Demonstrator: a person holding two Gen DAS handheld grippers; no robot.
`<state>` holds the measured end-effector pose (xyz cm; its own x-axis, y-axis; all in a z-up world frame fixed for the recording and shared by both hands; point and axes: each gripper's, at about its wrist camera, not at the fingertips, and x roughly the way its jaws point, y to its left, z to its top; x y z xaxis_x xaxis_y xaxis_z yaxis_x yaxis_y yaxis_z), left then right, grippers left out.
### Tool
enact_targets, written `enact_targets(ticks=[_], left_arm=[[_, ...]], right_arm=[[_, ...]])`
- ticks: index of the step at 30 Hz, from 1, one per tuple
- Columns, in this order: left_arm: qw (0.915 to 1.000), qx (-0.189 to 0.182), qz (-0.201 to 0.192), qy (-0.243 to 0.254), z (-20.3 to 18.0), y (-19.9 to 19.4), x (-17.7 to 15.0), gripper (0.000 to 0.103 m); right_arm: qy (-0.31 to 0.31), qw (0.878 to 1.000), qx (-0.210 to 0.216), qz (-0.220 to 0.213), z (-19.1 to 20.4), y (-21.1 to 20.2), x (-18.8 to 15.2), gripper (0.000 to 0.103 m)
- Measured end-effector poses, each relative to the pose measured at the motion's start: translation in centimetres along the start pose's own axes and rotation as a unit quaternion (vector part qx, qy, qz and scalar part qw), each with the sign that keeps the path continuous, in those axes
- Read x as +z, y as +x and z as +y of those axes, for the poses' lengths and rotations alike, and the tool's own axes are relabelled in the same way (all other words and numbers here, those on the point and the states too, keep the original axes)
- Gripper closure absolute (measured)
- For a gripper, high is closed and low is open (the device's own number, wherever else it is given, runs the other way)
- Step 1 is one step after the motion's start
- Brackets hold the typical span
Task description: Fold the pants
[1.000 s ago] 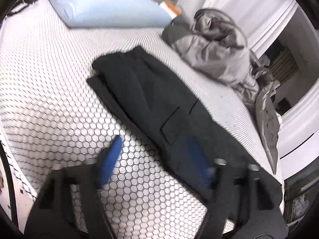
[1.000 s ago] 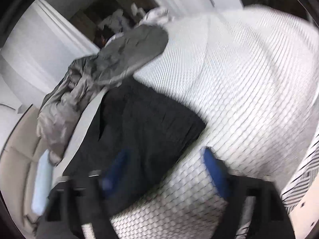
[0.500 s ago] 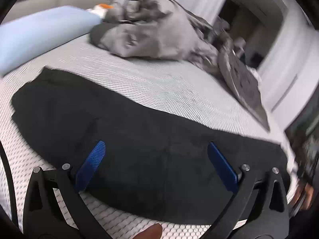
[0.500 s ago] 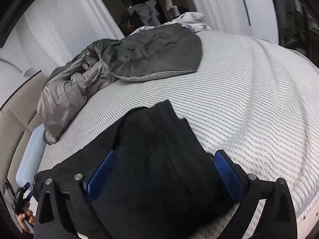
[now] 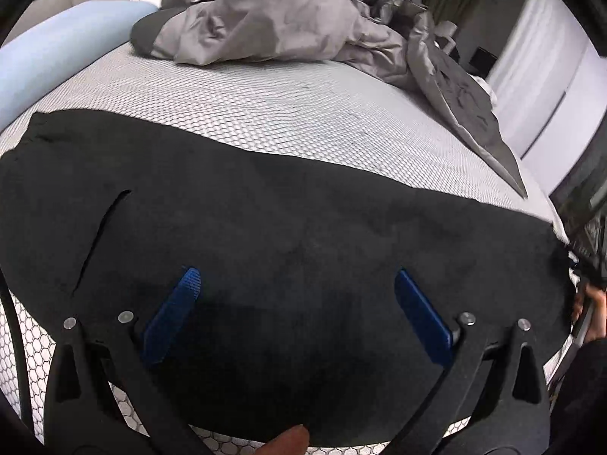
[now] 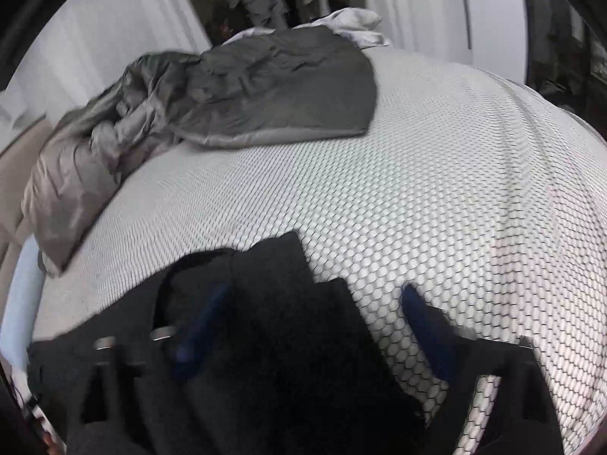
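Black pants (image 5: 303, 227) lie flat and lengthwise across the white honeycomb bed cover (image 5: 284, 113). My left gripper (image 5: 296, 303) hangs over their middle near the front edge, jaws wide open, blue pads (image 5: 170, 318) apart from the cloth. In the right wrist view the leg ends of the pants (image 6: 265, 303) lie at the lower left. My right gripper (image 6: 311, 322) is over the hem corner and its jaws are closing. The hem lies between them and the blurred pads do not visibly press on it.
A crumpled grey duvet (image 5: 265, 19) and a light blue pillow (image 5: 57, 57) lie at the far side of the bed. The grey duvet (image 6: 273, 91) also fills the back of the right wrist view. A hand (image 5: 592, 311) shows at the right edge, a fingertip (image 5: 288, 443) at the bottom.
The left view swung from looking along the pants to facing them broadside, and its jaws widened. The right gripper slid toward the leg hems, and its jaws stand narrower than half a second ago.
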<state>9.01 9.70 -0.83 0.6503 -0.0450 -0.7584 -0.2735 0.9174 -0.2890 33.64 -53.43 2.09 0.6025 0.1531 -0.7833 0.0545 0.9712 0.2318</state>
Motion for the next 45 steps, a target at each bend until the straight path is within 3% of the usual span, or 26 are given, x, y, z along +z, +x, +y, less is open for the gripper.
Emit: enact_targets(ticks=[1, 2, 3, 5, 7, 11, 17, 19, 20, 23, 26, 30, 32, 34, 38, 40, 43, 45], left_arm=[[1.0, 0.002, -0.002, -0.008, 0.4, 0.0, 0.1, 0.001], [0.9999, 0.002, -0.003, -0.015, 0.8, 0.1, 0.3, 0.001], [0.9998, 0.003, -0.003, -0.02, 1.3, 0.0, 0.6, 0.001], [0.9996, 0.009, -0.004, -0.027, 2.0, 0.1, 0.7, 0.001], [0.9993, 0.016, -0.003, -0.034, 2.5, 0.3, 1.0, 0.001], [0.9986, 0.023, -0.003, -0.047, 3.4, 0.5, 1.3, 0.001], [0.9982, 0.037, -0.002, -0.048, 3.6, 0.8, 1.6, 0.001], [0.9983, 0.039, -0.003, -0.044, 3.4, 0.8, 1.7, 0.001], [0.9984, 0.039, -0.004, -0.04, 3.2, 0.8, 1.7, 0.001], [0.9992, 0.033, -0.013, -0.017, 1.7, 0.4, 1.6, 0.001], [0.9985, 0.038, -0.029, 0.027, -0.7, -0.1, 0.7, 0.001], [0.9952, 0.001, -0.029, 0.093, -5.1, -0.4, -0.7, 0.001], [0.9924, -0.027, -0.021, 0.118, -7.0, -0.3, -1.6, 0.001], [0.9878, -0.053, -0.01, 0.146, -9.0, 0.0, -2.7, 0.001], [0.9791, -0.073, 0.029, 0.187, -11.6, 1.4, -5.3, 0.001], [0.9766, -0.059, 0.043, 0.202, -12.1, 2.2, -6.4, 0.001], [0.9746, -0.043, 0.05, 0.214, -12.0, 2.5, -7.1, 0.001], [0.9753, -0.039, 0.053, 0.211, -11.4, 2.5, -7.1, 0.001]], right_arm=[[-0.018, 1.0, -0.006, 0.01, 0.5, 0.3, -0.1, 0.058], [-0.037, 0.999, -0.024, 0.011, 1.2, 0.5, -0.2, 0.079], [-0.056, 0.997, -0.047, 0.002, 1.7, 0.3, -0.4, 0.084], [-0.063, 0.997, -0.04, -0.016, 2.0, -0.8, -0.3, 0.092], [-0.069, 0.996, -0.037, -0.032, 2.1, -1.9, -0.2, 0.097], [-0.057, 0.996, -0.053, -0.044, 1.4, -2.6, -0.1, 0.098], [0.006, 0.994, -0.11, -0.015, -0.6, 0.3, -0.2, 0.098], [0.023, 0.991, -0.135, -0.002, -1.2, 0.5, -0.1, 0.093], [0.033, 0.991, -0.126, -0.004, -1.5, 0.1, -0.3, 0.086], [0.036, 0.995, -0.08, -0.04, -0.9, -2.5, 0.0, 0.038], [-0.01, 0.996, -0.035, -0.08, 1.5, -5.5, -0.6, 0.029], [-0.084, 0.992, -0.026, -0.088, 5.7, -7.2, -3.8, 0.005], [-0.126, 0.988, -0.011, -0.094, 8.7, -7.9, -6.3, 0.0], [-0.163, 0.981, 0.035, -0.095, 11.4, -8.2, -9.2, 0.0], [-0.252, 0.959, 0.12, -0.044, 16.9, -7.3, -15.5, 0.0], [-0.3, 0.945, 0.126, -0.015, 19.2, -6.4, -17.7, 0.0], [-0.365, 0.926, 0.093, 0.008, 20.3, -5.3, -19.8, 0.0], [-0.357, 0.93, 0.083, 0.012, 18.5, -5.4, -19.1, 0.0]])
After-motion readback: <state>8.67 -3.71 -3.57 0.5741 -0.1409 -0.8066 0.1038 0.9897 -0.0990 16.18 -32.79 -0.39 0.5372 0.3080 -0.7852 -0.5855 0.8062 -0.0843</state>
